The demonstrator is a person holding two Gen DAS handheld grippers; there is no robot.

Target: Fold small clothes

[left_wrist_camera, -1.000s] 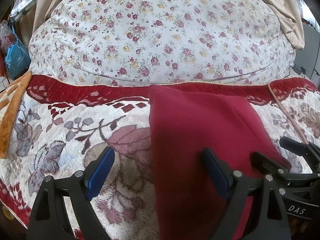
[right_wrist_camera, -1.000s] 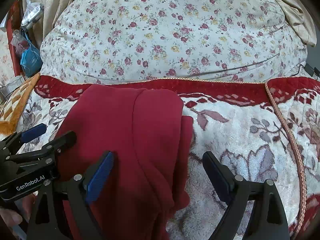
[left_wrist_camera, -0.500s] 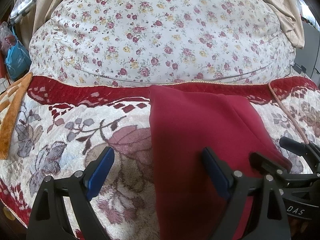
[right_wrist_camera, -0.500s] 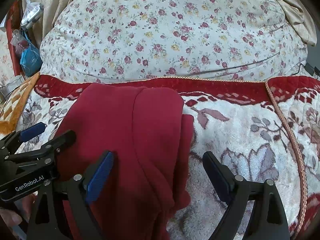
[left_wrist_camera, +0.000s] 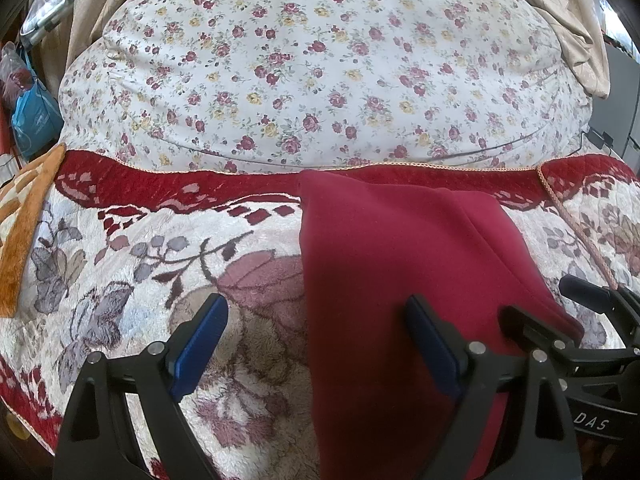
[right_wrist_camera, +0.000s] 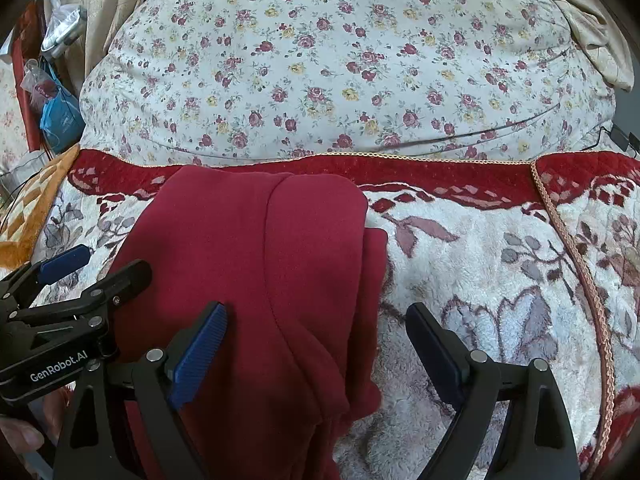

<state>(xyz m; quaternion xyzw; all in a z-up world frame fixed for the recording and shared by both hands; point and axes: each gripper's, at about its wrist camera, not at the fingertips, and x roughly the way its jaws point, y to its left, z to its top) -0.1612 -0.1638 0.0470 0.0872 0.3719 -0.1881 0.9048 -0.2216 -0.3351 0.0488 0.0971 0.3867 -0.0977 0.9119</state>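
garment (left_wrist_camera: 400, 280), dark red, lies partly folded on bed blanket (left_wrist_camera: 140, 280). left hand-held gripper (left_wrist_camera: 316, 336) and right hand-held gripper (right_wrist_camera: 316, 336) both wide open, holding nothing. likely between folds; next: pinch near edge, fold away.

Red garment (left_wrist_camera: 400, 280) near end cut off by bottom edge; blanket (right_wrist_camera: 480, 280) beneath it hidden.

A plush flower-patterned blanket (left_wrist_camera: 132, 280) with a dark red border covers the bed. Along its far edge lies a bulky rose-print duvet (left_wrist_camera: 320, 72). Beige curtains (right_wrist_camera: 108, 12) hang behind, and daylight brightens the far right corner. A blue bag (left_wrist_camera: 34, 120) sits far left.
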